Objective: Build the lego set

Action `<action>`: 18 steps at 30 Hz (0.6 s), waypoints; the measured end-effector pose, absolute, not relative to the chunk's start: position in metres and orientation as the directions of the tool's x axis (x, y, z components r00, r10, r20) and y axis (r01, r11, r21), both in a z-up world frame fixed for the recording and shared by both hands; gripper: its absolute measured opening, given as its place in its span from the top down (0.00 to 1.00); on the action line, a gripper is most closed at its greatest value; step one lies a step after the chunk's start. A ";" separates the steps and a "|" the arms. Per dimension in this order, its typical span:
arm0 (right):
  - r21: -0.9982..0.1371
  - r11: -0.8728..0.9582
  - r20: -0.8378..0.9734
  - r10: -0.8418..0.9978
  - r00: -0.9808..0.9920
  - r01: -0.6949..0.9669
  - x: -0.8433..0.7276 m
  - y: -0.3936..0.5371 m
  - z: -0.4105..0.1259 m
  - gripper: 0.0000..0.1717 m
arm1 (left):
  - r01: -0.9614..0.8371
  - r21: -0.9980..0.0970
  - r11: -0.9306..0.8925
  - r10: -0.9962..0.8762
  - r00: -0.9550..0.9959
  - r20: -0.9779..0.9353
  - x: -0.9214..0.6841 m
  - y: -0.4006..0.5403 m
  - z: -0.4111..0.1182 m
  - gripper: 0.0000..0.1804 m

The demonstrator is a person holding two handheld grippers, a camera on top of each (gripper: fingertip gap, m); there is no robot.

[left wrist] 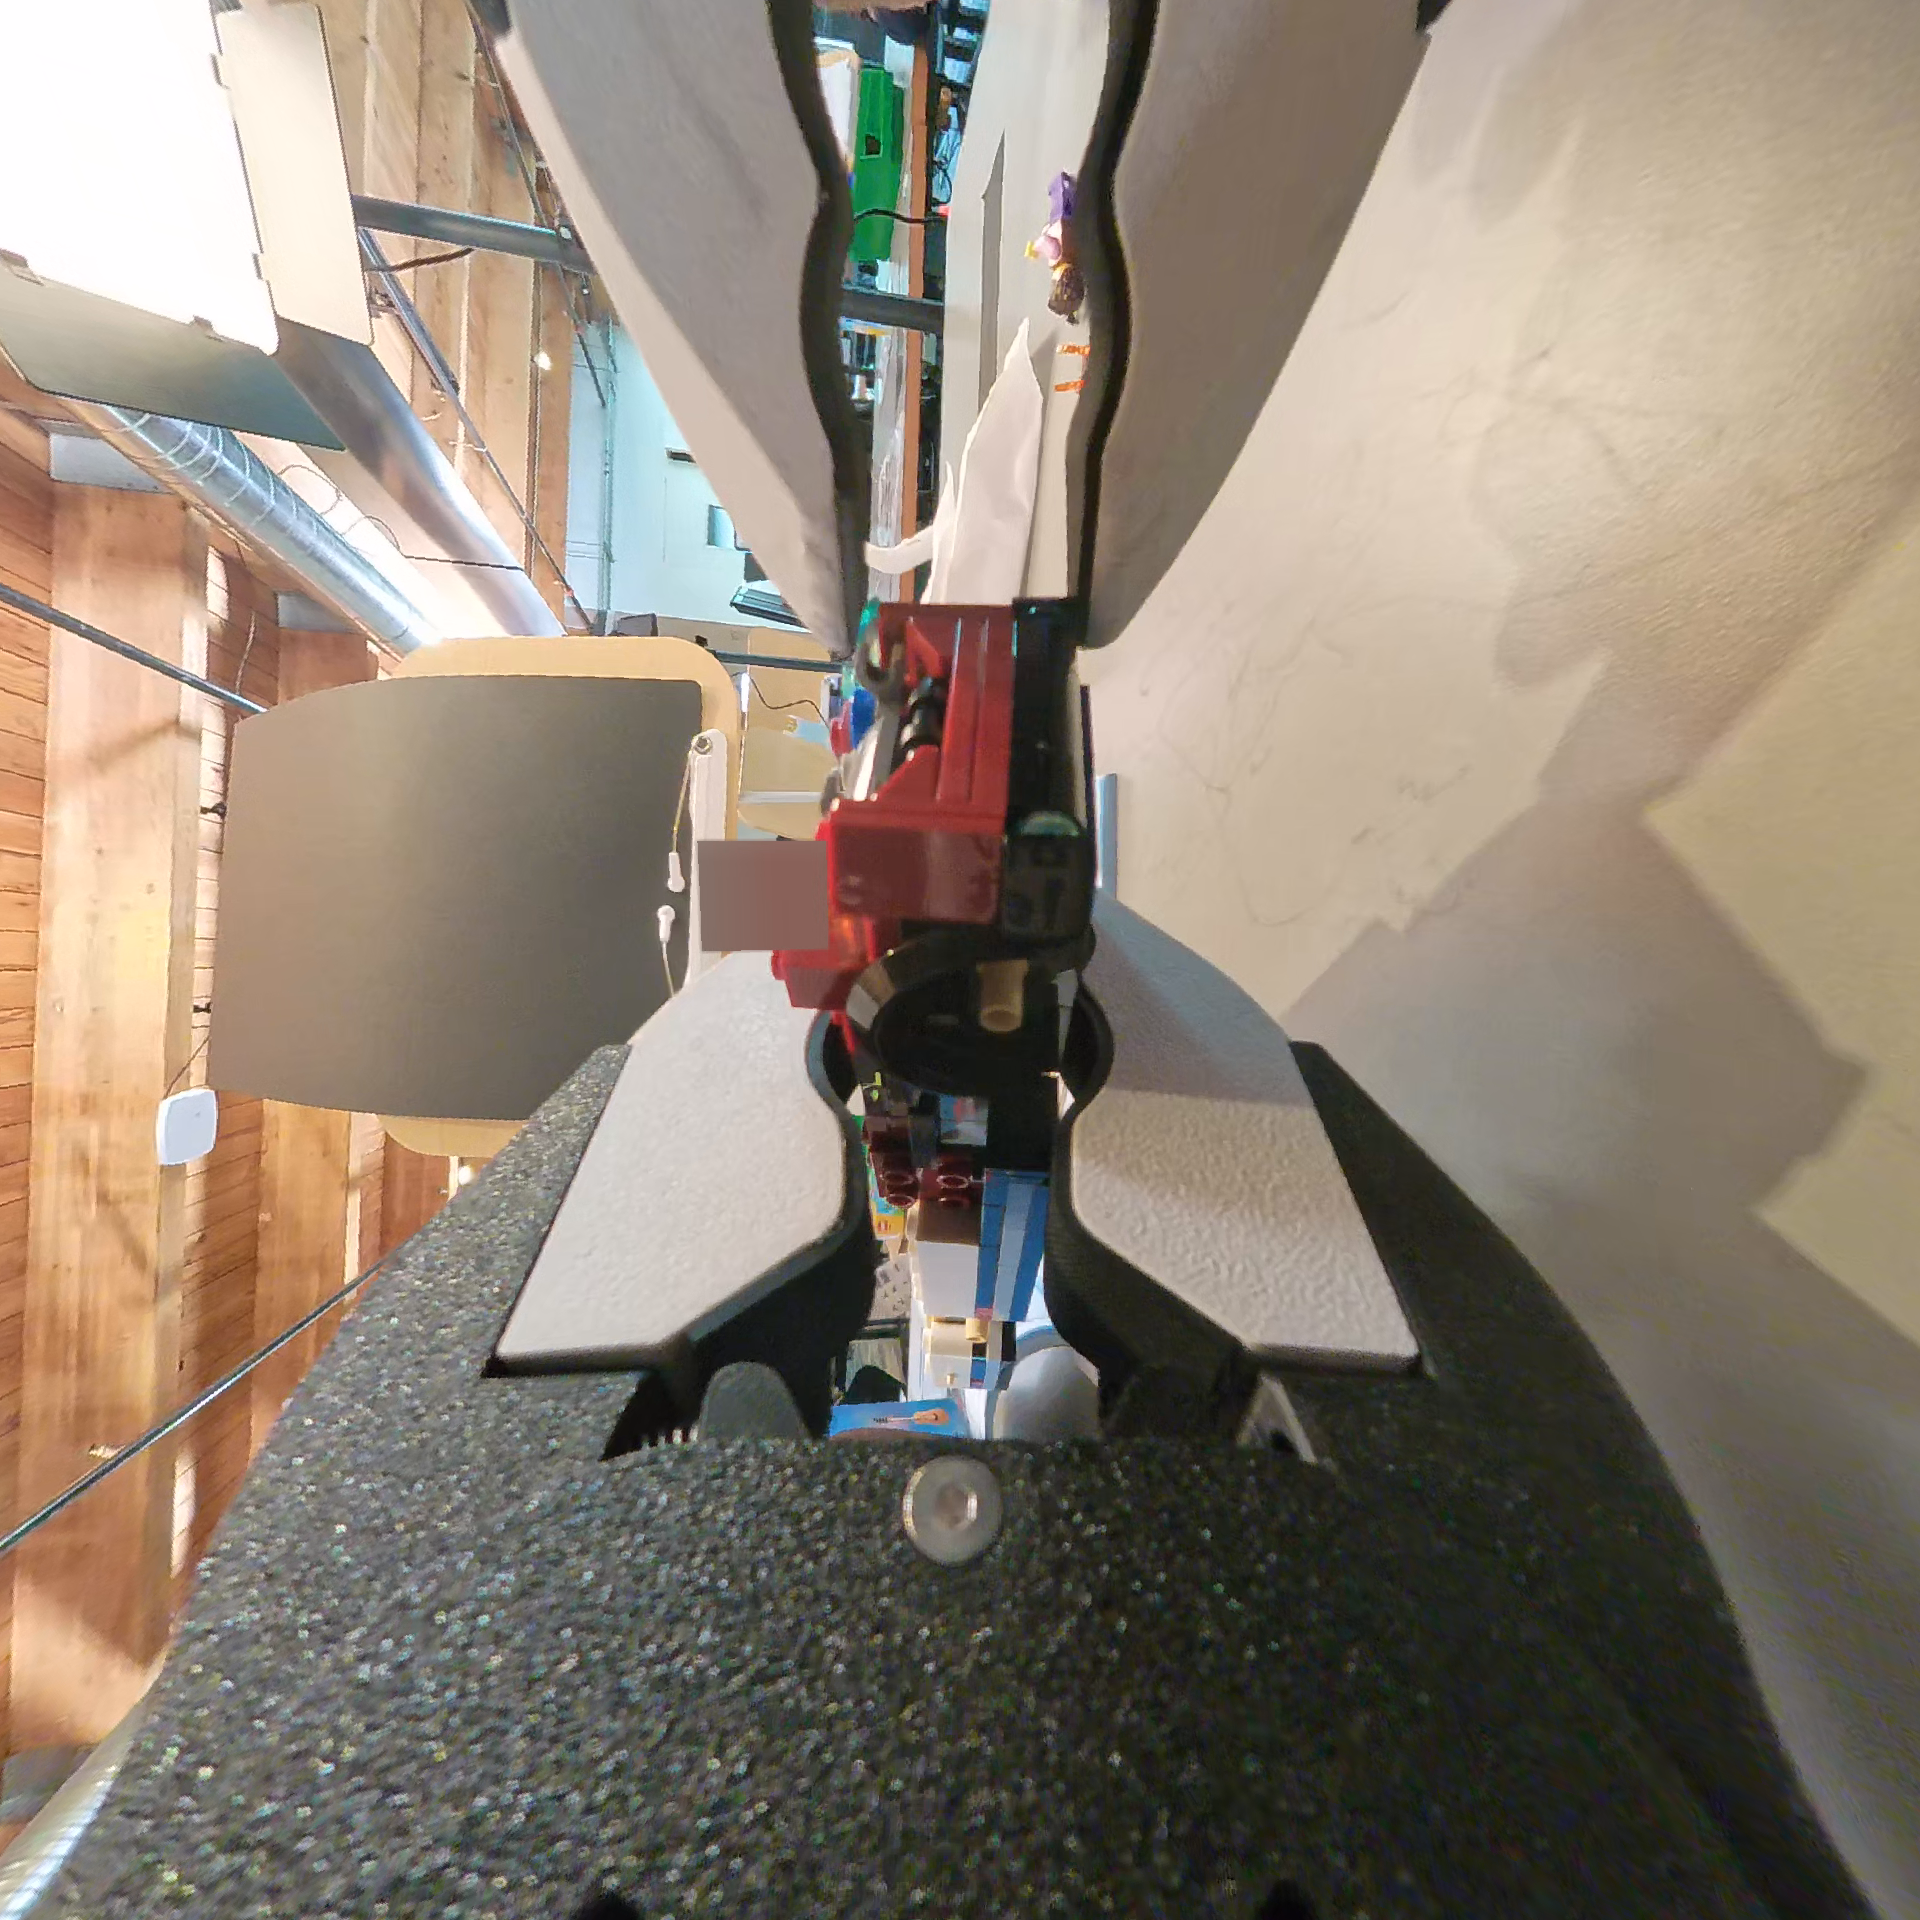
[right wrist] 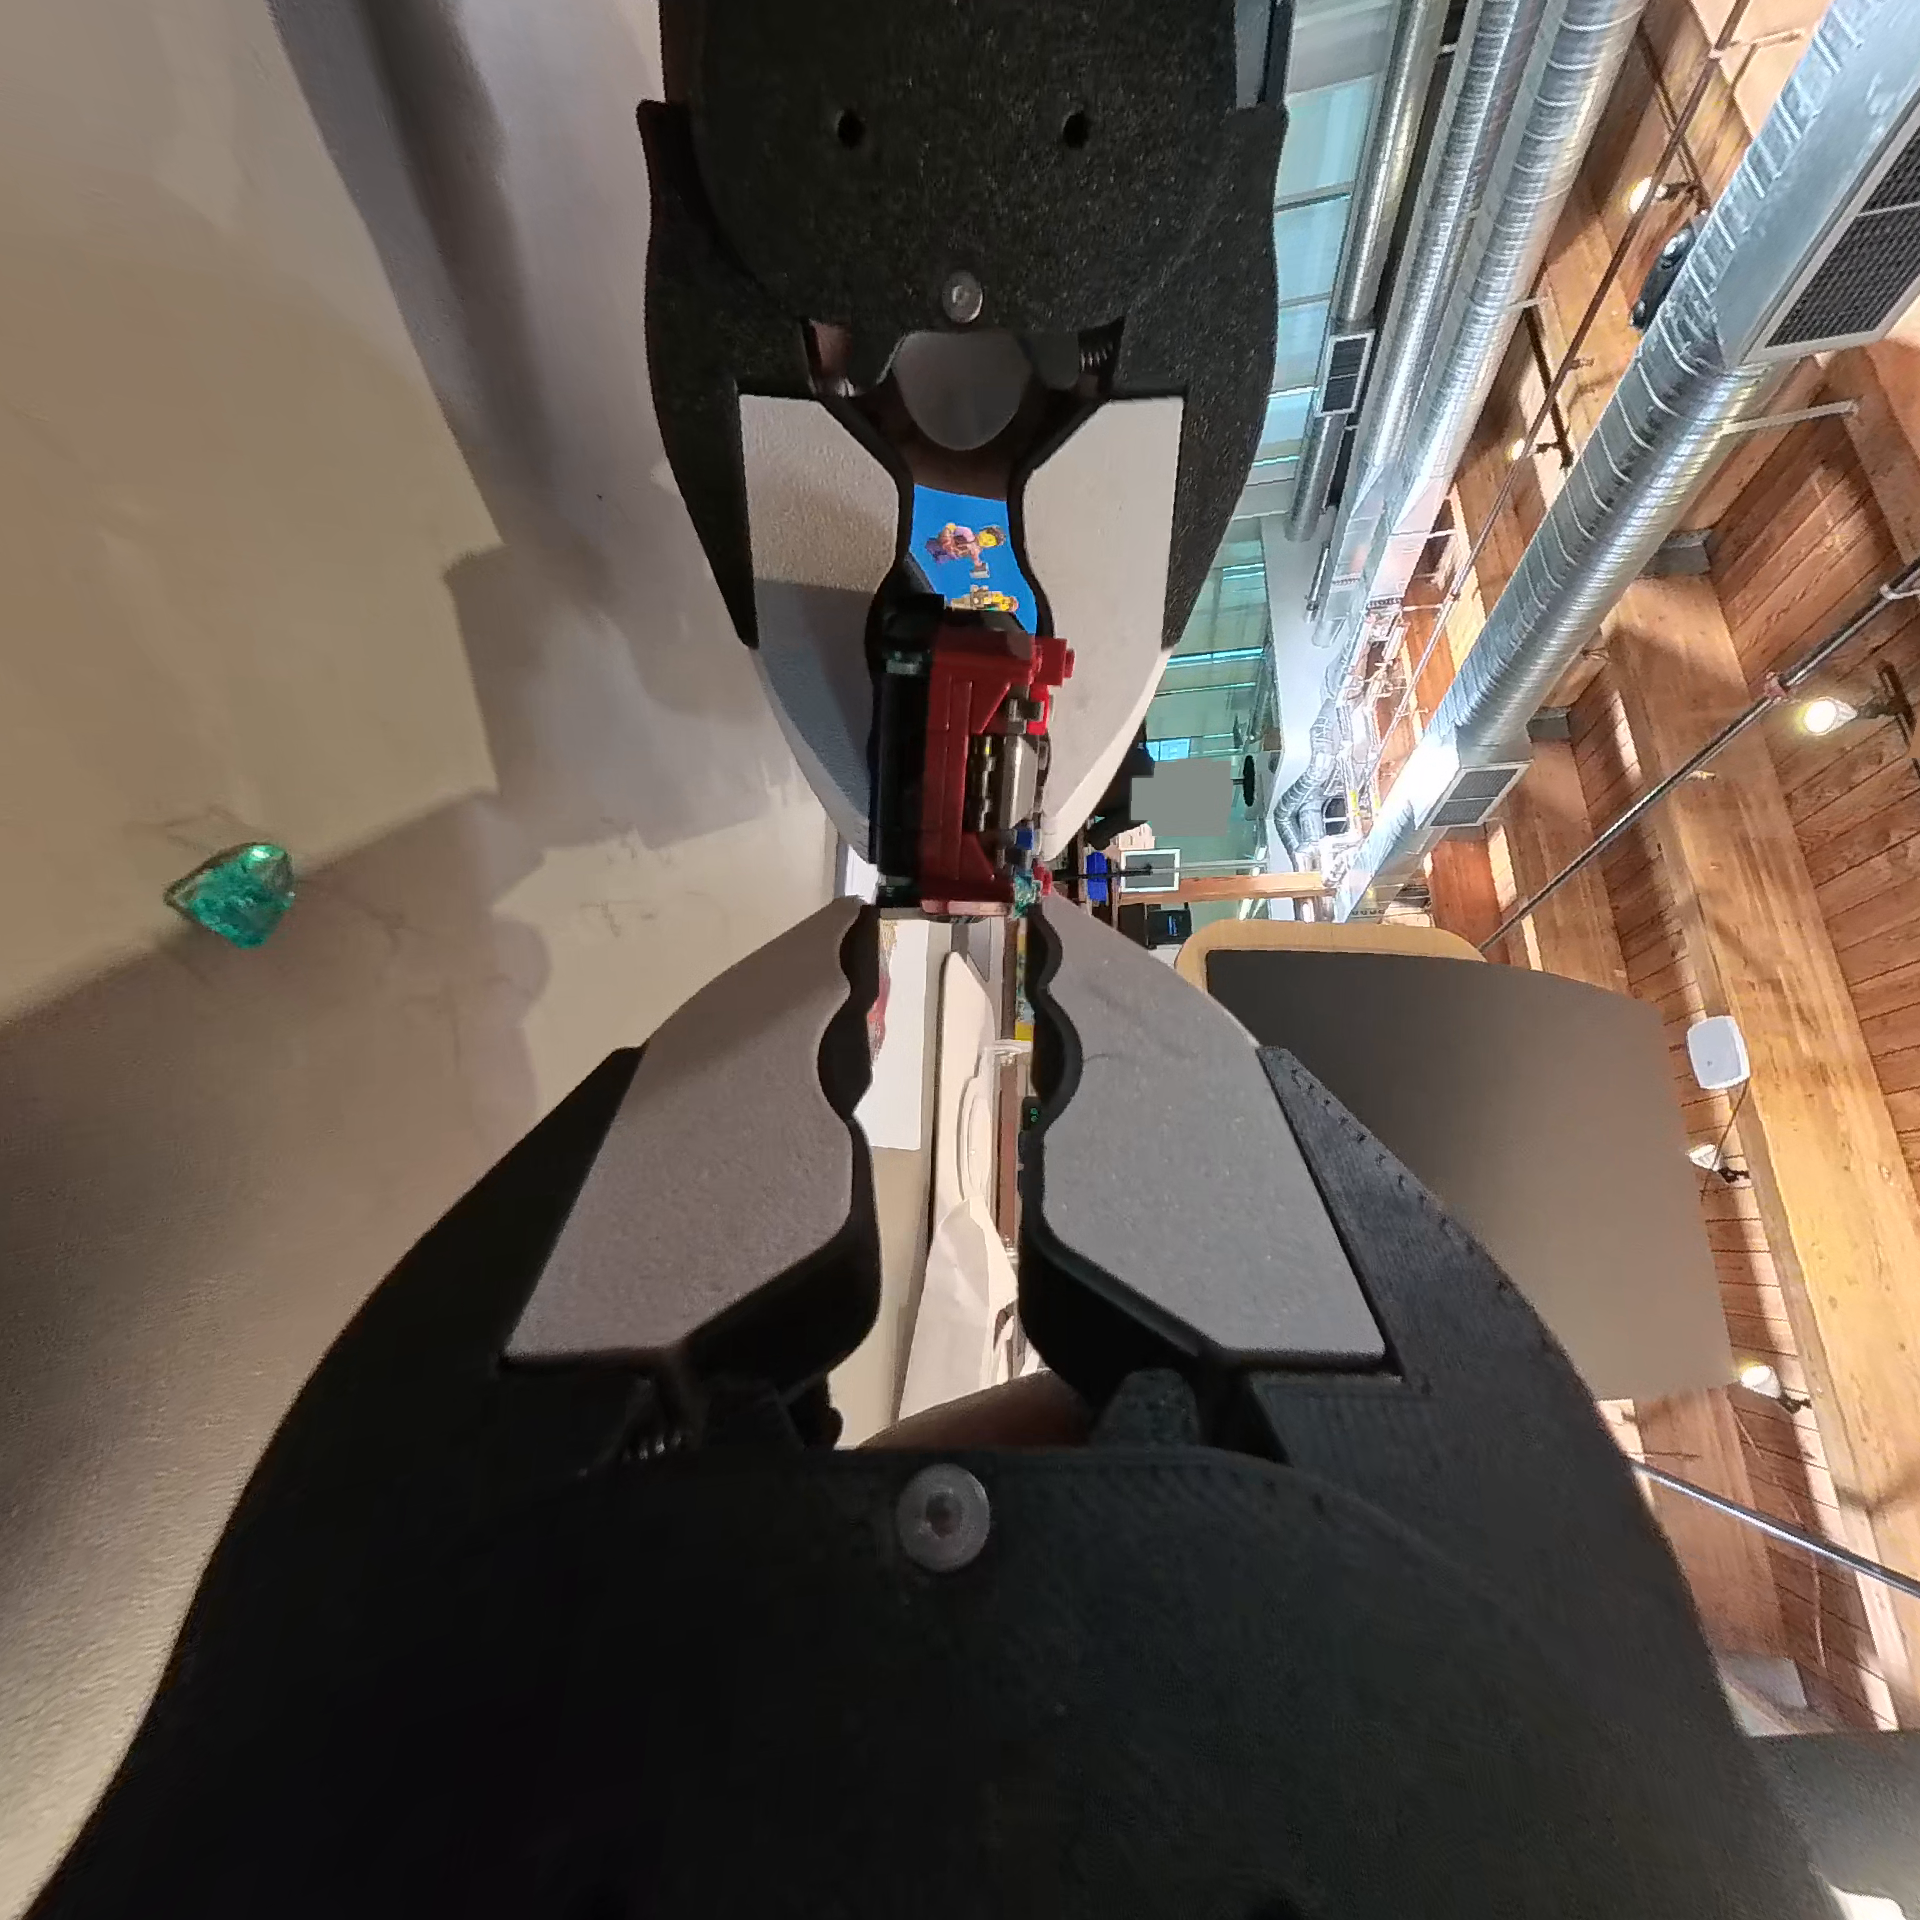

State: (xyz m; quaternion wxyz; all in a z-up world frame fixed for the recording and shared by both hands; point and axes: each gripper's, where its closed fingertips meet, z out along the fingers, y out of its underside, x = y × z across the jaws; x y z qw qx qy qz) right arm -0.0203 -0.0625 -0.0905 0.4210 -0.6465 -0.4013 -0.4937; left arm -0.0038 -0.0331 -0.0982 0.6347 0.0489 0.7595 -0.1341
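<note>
The red and black brick model (left wrist: 940, 831) hangs above the pale bench (left wrist: 1455, 520), its long axis running between the two facing tools: left hand-held gripper (left wrist: 961, 966) pinching one end, right hand-held gripper (right wrist: 951, 909) pinching the other

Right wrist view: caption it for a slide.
Two grippers meet at a red-and-black brick model; green gem on the table.

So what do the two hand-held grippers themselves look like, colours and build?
The left hand-held gripper and the right hand-held gripper match: a speckled black, grainy printed body, a silver screw at the centre, and two broad fingers faced with light grey plates, edged inside by wavy black pads. No cables or sleeves show.
</note>
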 end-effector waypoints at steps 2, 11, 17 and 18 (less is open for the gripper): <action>-0.168 -0.324 0.972 0.104 0.212 0.931 -0.020 -0.063 -0.090 0.81 | 0.250 -0.141 0.958 -0.095 -0.185 -0.978 -0.004 -0.034 -0.097 0.80; -0.171 -0.306 0.967 0.131 0.219 0.937 -0.025 -0.063 -0.094 0.79 | 0.290 -0.108 0.951 -0.058 -0.175 -0.983 -0.008 -0.040 -0.097 0.80; -0.151 -0.291 0.970 0.139 0.198 0.945 -0.027 -0.065 -0.093 0.82 | 0.311 -0.098 0.945 -0.046 -0.173 -0.984 -0.010 -0.042 -0.097 0.80; -0.150 -0.288 0.970 0.144 0.198 0.946 -0.028 -0.065 -0.093 0.82 | 0.314 -0.096 0.945 -0.043 -0.174 -0.984 -0.011 -0.043 -0.098 0.80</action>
